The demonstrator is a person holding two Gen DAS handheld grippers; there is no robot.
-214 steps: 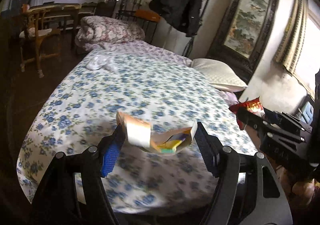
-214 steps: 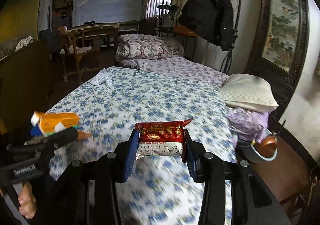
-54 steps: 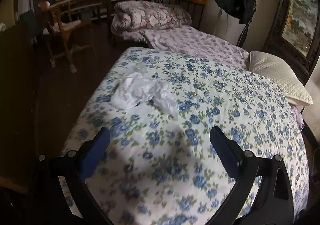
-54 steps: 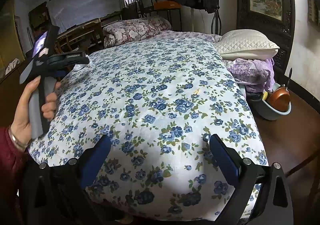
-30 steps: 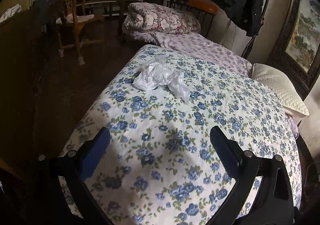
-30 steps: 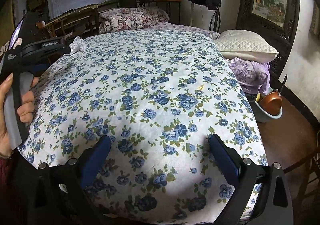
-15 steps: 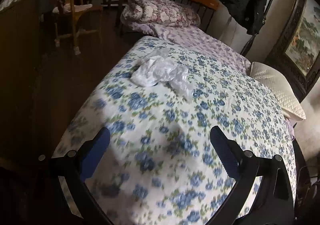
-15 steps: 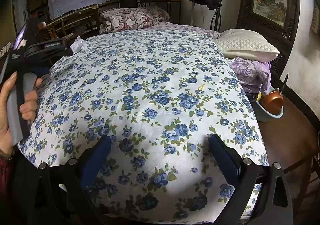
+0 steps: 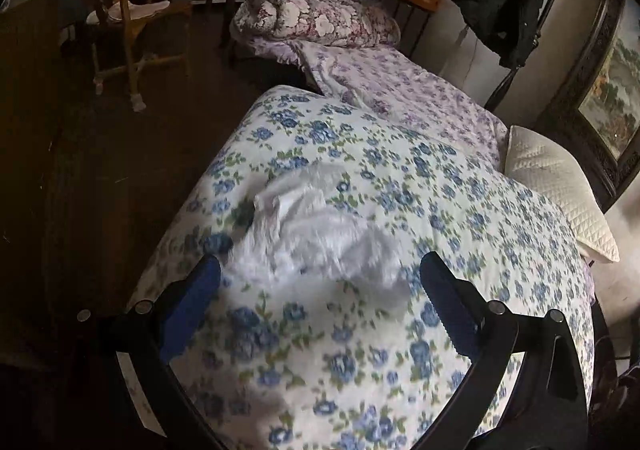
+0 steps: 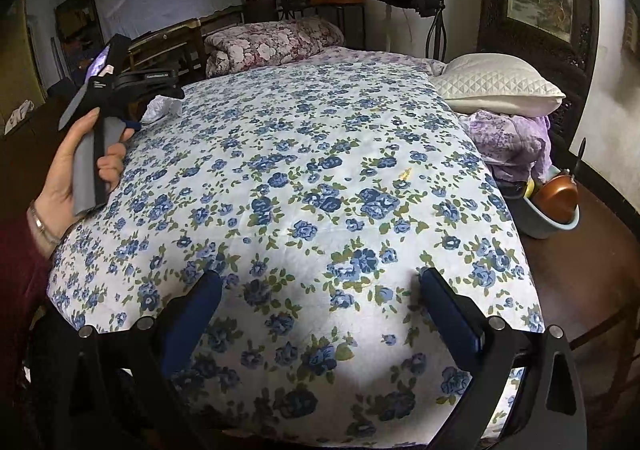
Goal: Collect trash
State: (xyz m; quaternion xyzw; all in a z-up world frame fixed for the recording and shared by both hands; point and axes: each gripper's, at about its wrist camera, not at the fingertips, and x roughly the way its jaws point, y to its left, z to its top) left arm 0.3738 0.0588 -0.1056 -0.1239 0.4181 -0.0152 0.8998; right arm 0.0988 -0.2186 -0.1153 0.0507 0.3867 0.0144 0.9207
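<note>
Near the left edge of the white quilt with blue flowers [image 9: 460, 210], on the bed, lies a crumpled wad of white tissue or thin plastic [image 9: 320, 234], the piece of trash to be collected. The left gripper [image 9: 320, 274] hangs just above it with its blue-padded fingers [image 9: 192, 302] spread wide, one on each side of the wad's near end, presumably so that the loose, bulky heap fits between them before they press together. The picture is blurred there, so whether the pads touch the wad cannot be told. Further right, the right gripper [image 10: 320, 282] is spread too and holds nothing; it points over the near end of the quilt, well apart from the wad [image 10: 160, 106], probably waiting since one gripper suffices for so light a thing.
</note>
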